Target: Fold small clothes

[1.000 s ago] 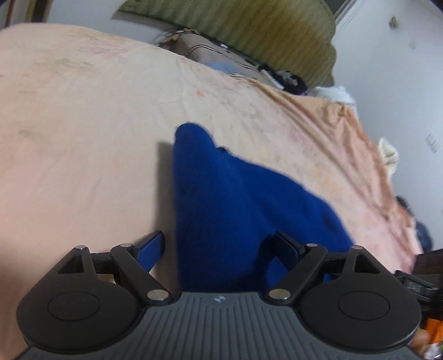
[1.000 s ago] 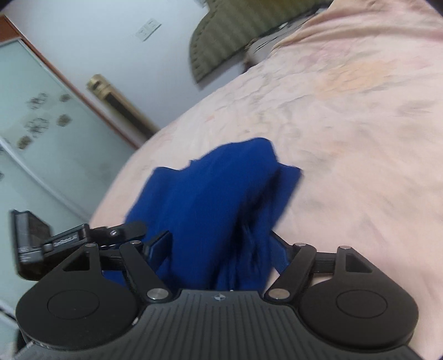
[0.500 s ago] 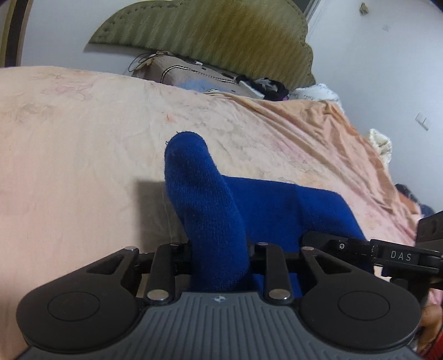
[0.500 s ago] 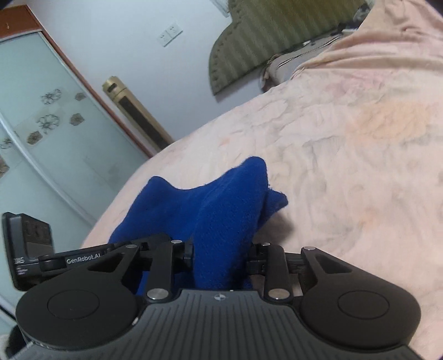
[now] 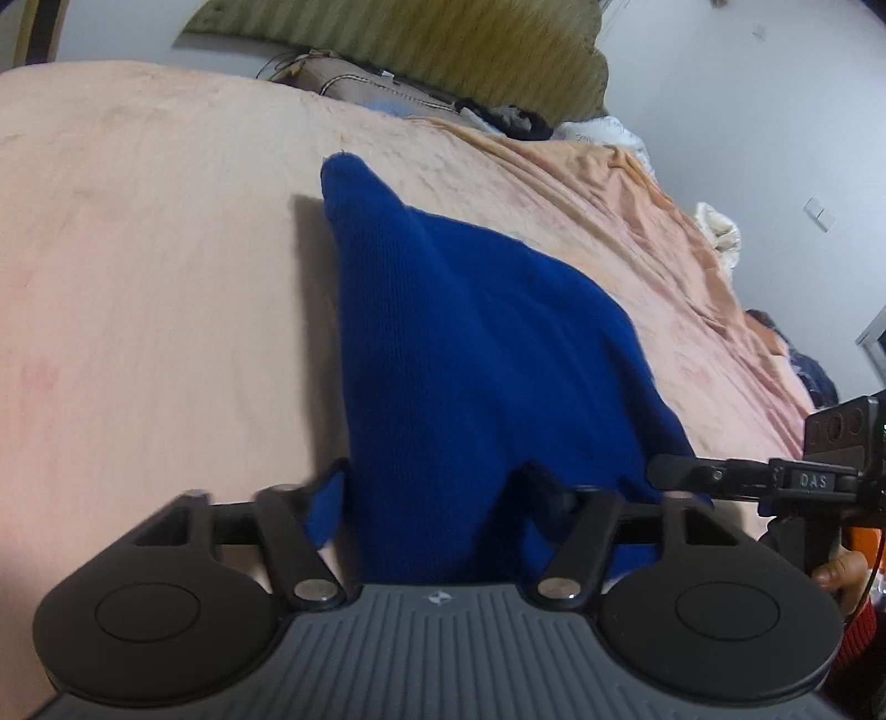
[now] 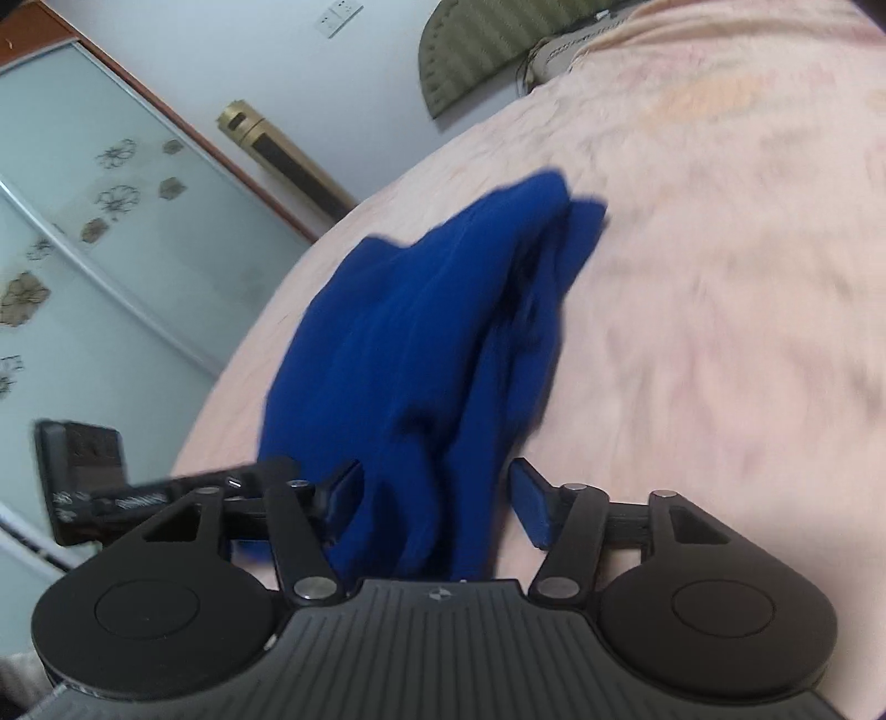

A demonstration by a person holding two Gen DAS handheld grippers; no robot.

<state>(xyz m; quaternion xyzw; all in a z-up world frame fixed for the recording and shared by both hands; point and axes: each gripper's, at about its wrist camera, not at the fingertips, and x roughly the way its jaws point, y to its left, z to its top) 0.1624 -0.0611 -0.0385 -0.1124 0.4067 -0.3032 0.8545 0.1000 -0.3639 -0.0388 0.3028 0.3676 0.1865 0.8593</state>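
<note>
A small dark blue knitted garment (image 5: 476, 354) lies on the peach bedsheet (image 5: 144, 288), bunched into a wedge pointing away from me. My left gripper (image 5: 432, 498) is open, with the near edge of the garment lying between its blue-padded fingers. In the right wrist view the garment (image 6: 421, 332) is rumpled and folded over itself. My right gripper (image 6: 437, 498) is open too, with the cloth between its spread fingers. The right gripper also shows at the right edge of the left wrist view (image 5: 775, 482).
A green padded headboard (image 5: 443, 39) and a beige pillow (image 5: 354, 83) sit at the far end of the bed. Loose clothes (image 5: 515, 119) pile near it. A sliding glass wardrobe door (image 6: 83, 232) and a gold standing unit (image 6: 277, 149) stand beside the bed.
Both grippers were open, then shut on the blue garment and lifted it, and now stand open again. The garment has dropped back onto the sheet in a flatter, wider heap.
</note>
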